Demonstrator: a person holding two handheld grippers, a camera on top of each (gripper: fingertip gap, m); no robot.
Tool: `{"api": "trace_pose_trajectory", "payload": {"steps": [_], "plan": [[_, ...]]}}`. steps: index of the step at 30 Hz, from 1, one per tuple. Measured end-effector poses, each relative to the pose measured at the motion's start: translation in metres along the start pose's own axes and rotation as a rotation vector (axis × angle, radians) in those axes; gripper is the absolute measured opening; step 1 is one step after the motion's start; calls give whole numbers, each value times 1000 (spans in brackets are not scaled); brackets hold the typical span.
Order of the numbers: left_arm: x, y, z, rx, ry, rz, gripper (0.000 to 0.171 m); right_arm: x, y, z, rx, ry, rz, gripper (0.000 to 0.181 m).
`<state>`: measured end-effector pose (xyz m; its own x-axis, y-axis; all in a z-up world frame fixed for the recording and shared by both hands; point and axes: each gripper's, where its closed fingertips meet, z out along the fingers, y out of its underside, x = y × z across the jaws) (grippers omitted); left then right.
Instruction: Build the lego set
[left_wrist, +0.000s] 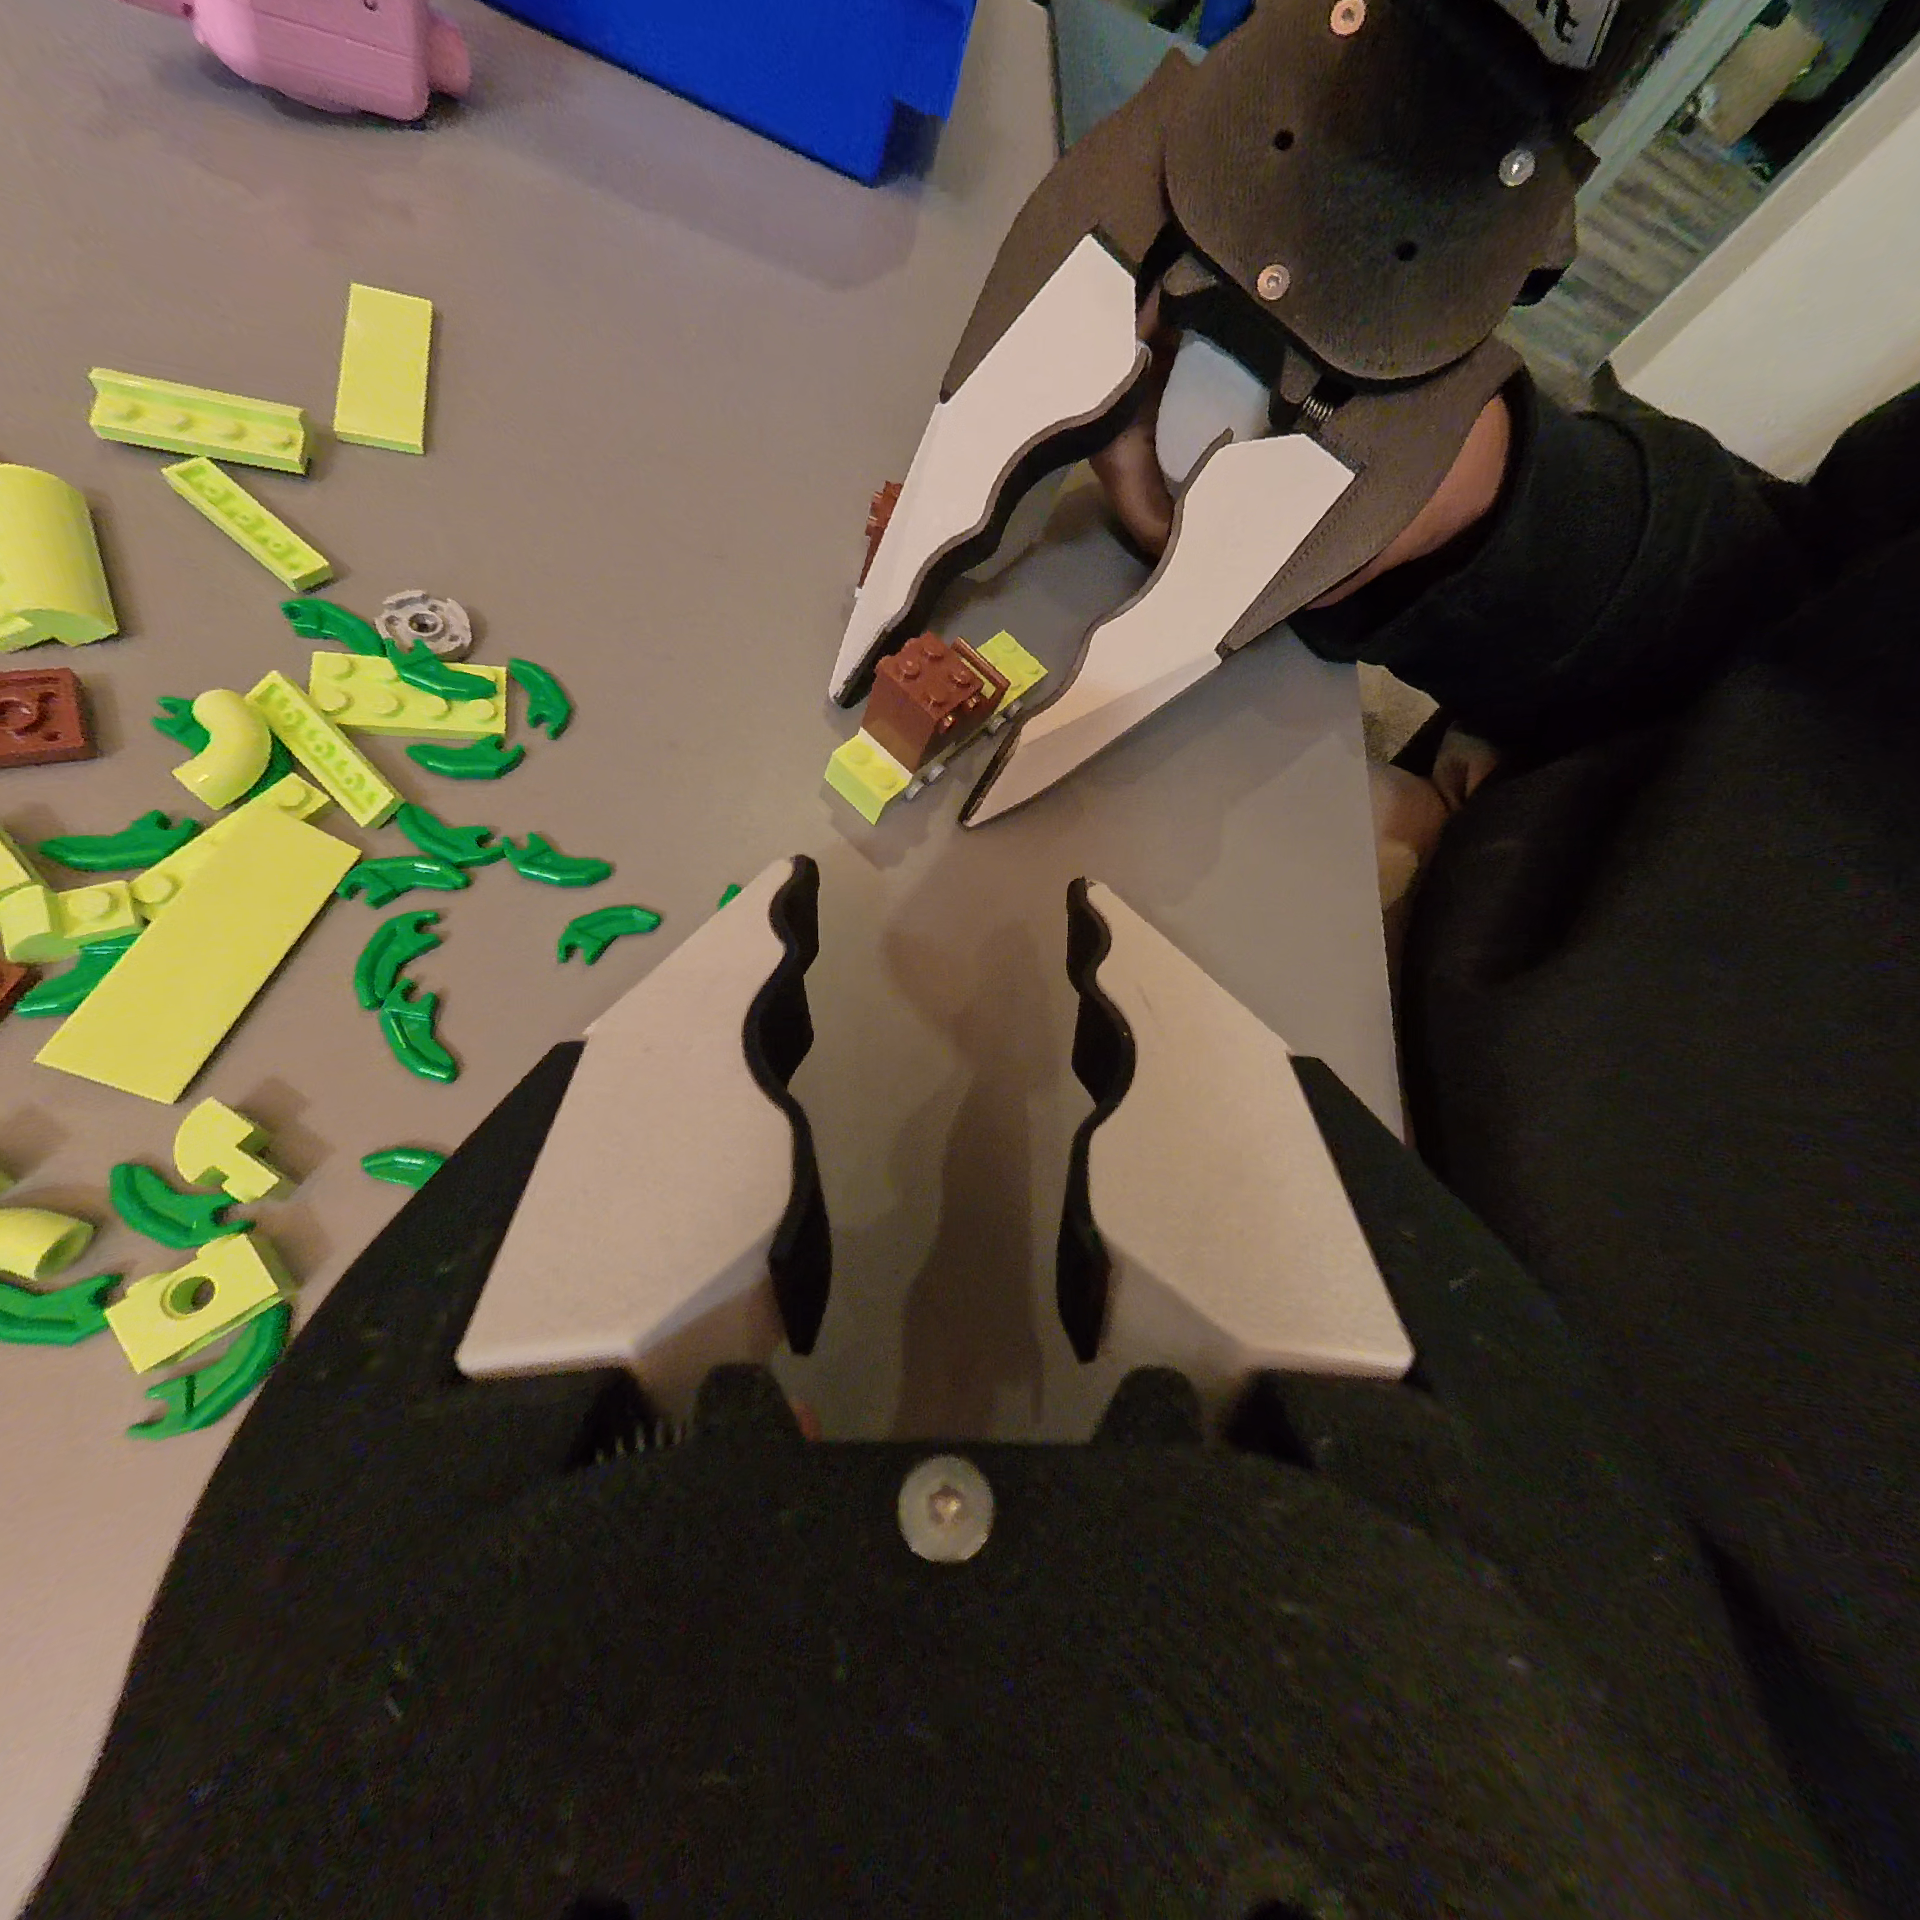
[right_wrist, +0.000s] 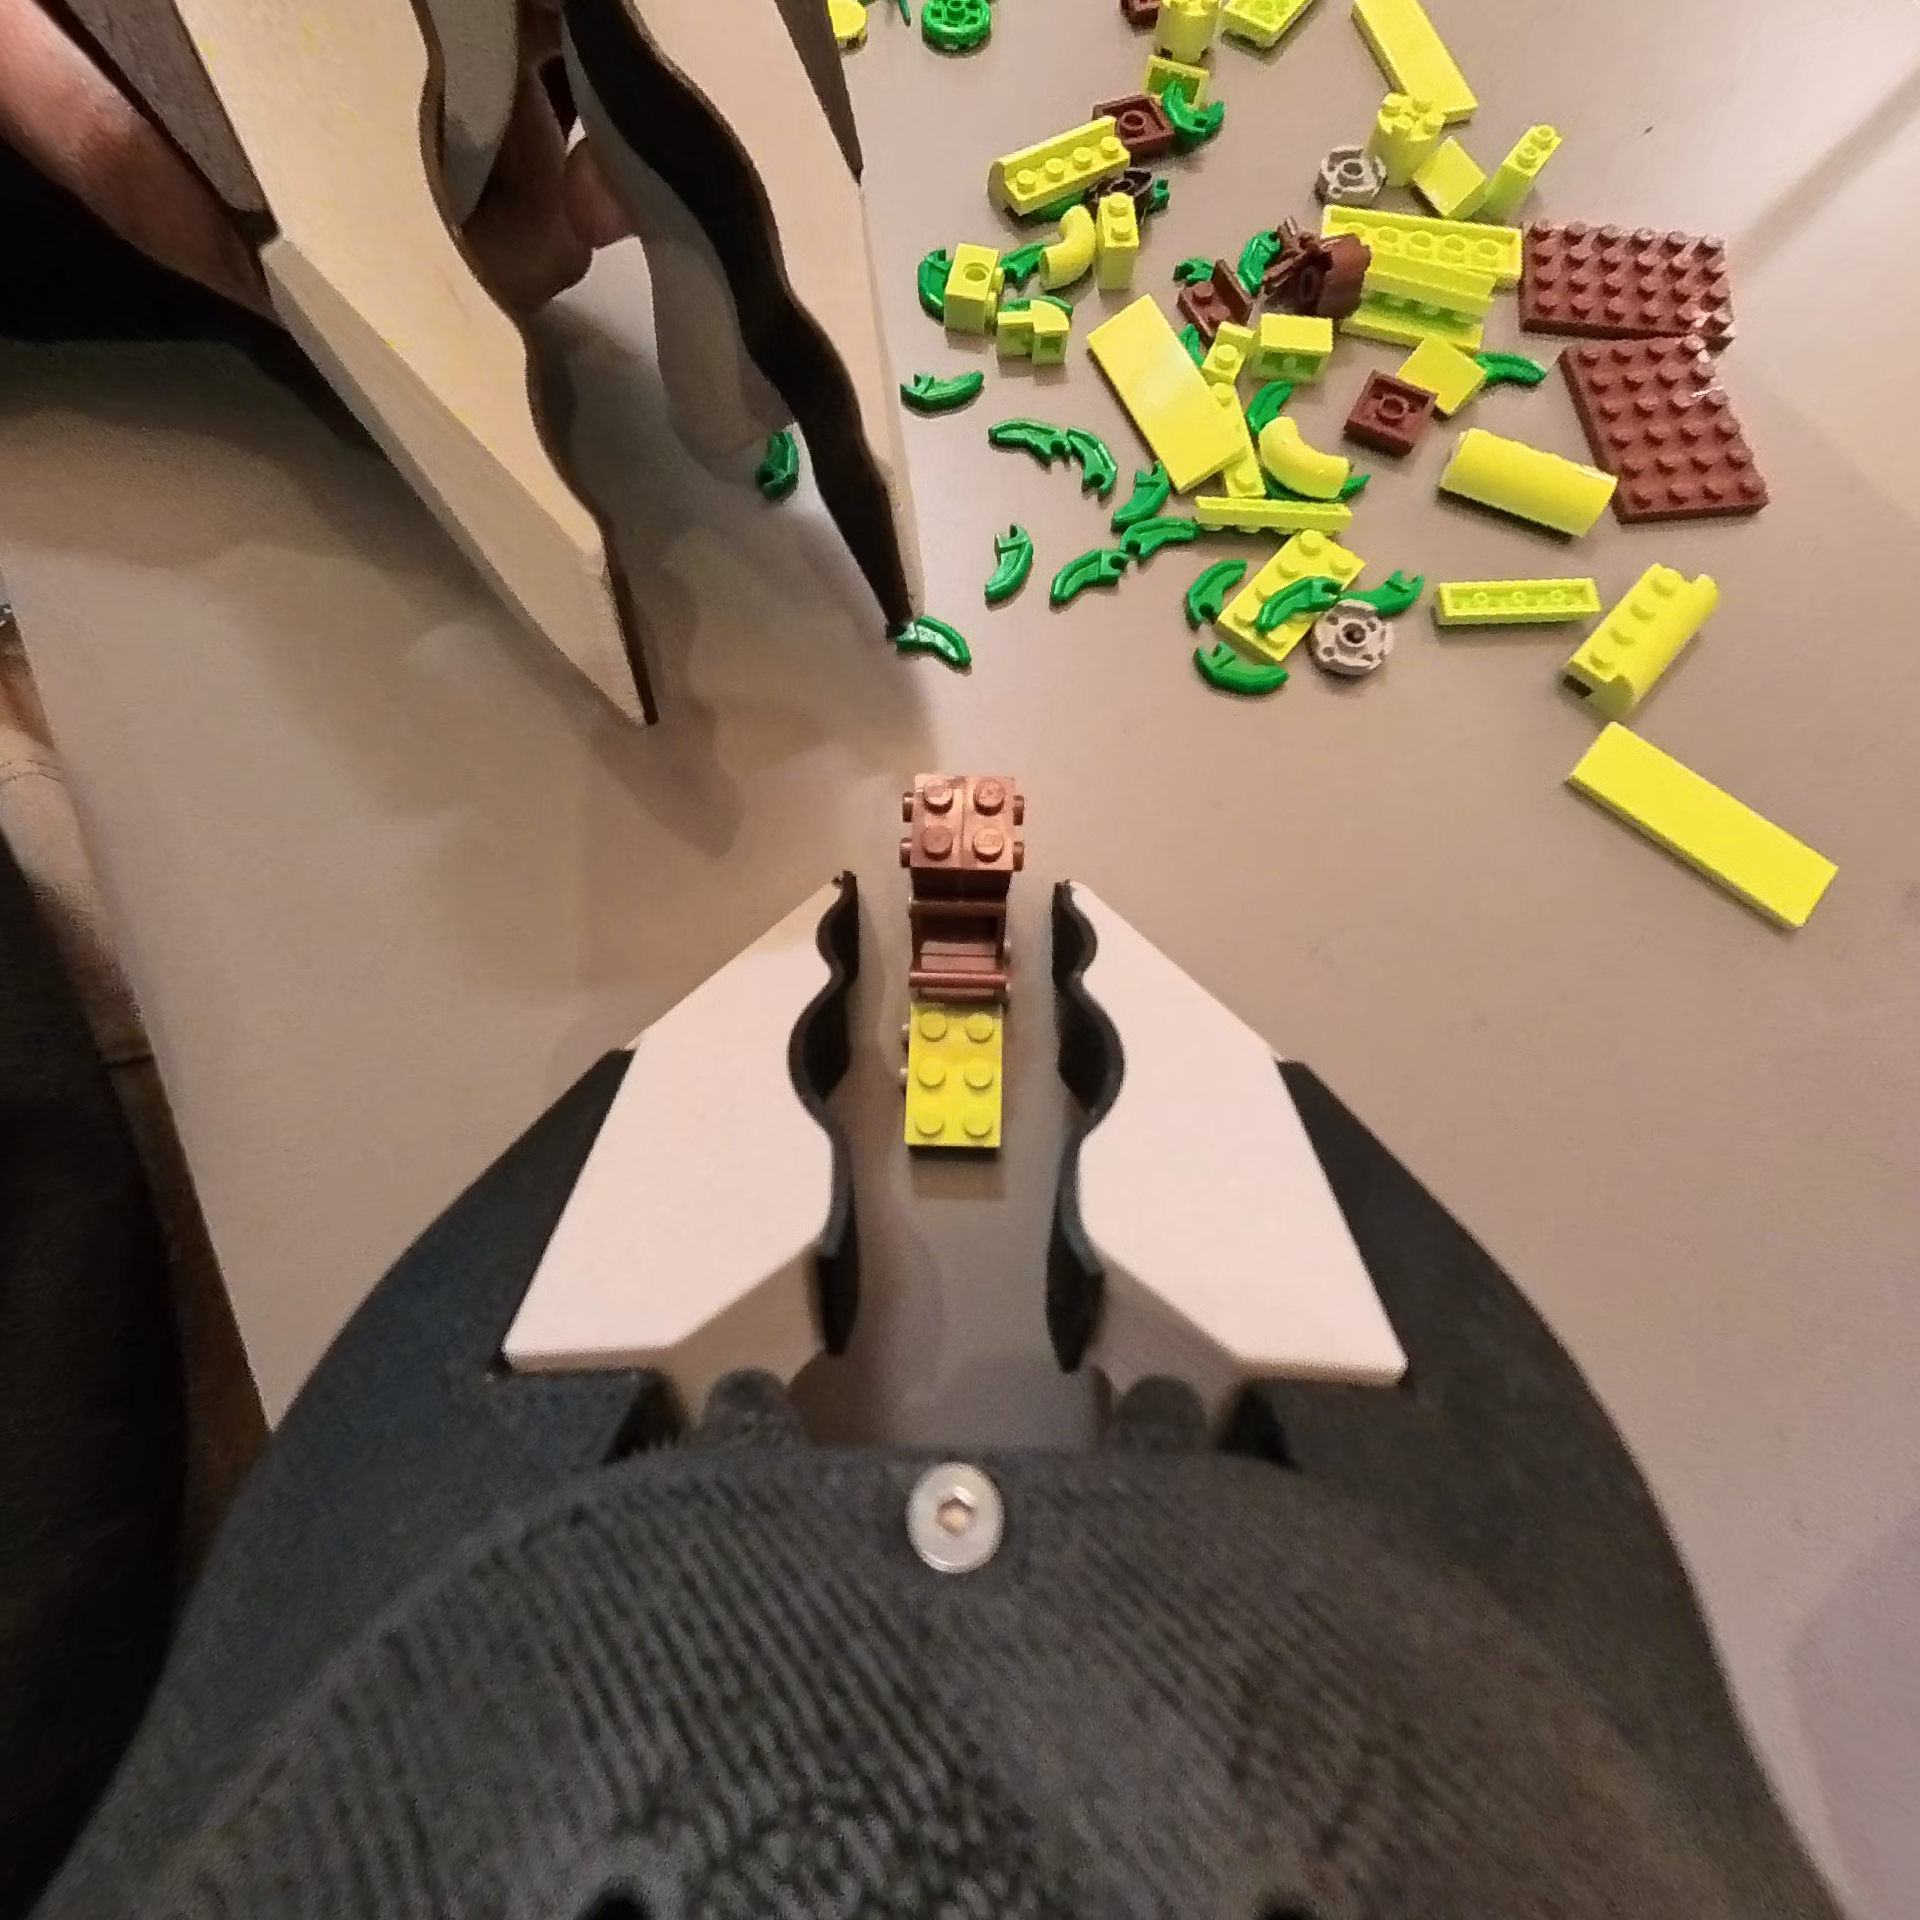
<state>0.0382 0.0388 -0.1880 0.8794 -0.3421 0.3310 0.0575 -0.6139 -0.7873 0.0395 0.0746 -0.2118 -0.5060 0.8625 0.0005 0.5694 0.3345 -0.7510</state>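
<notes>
Left wrist view: parts pile (left_wrist: 260, 831) at left (lime plates, green leaves), left gripper (left_wrist: 940, 894) centre, build (left_wrist: 930, 717) ahead, right gripper (left_wrist: 914, 748) beyond it.
Left gripper: jaws wide apart, nothing btwn them, hovers just short of build.
Build: small brown block stack on lime plate, on table (left_wrist: 644, 436) near its edge, apart from pile.
Right gripper: jaws apart, straddling build; no contact seen on either side, so not gripping yet.
Right wrist view: build (right_wrist: 956, 956) lies lengthwise btwn fingers, roughly centred.
Step (my read): right secures build so left can fetch next part.
Do it well: close slow and square on long sides, low near plate, so stack isn't tipped or pushed off table edge.
Left: likely swings to pile; pick one piece, avoid dragging leaves.
</notes>
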Motion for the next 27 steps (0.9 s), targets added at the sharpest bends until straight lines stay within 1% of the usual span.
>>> {"api": "trace_pose_trajectory", "payload": {"steps": [8, 12, 15, 18, 22, 27], "plan": [[1, 8, 6, -66, -64, 87, 46, 0, 1, -1, 0, 4, 0, 36], [0, 12, 7, -93, -105, 116, 46, 3, 4, -8, 14, 42, -41, 52], [-2, 12, 7, -92, -127, 120, 46, 9, 1, -21, 74, 74, -70, 52], [-5, 12, 6, -92, -150, 110, 46, 14, -3, -35, 141, 55, -10, 53], [-7, 13, 7, -104, -166, 117, 46, 17, 7, -43, 135, 29, 36, 53], [-6, 10, 15, -114, -171, 135, 46, 7, 5, -45, 155, 14, -5, 47]]}}
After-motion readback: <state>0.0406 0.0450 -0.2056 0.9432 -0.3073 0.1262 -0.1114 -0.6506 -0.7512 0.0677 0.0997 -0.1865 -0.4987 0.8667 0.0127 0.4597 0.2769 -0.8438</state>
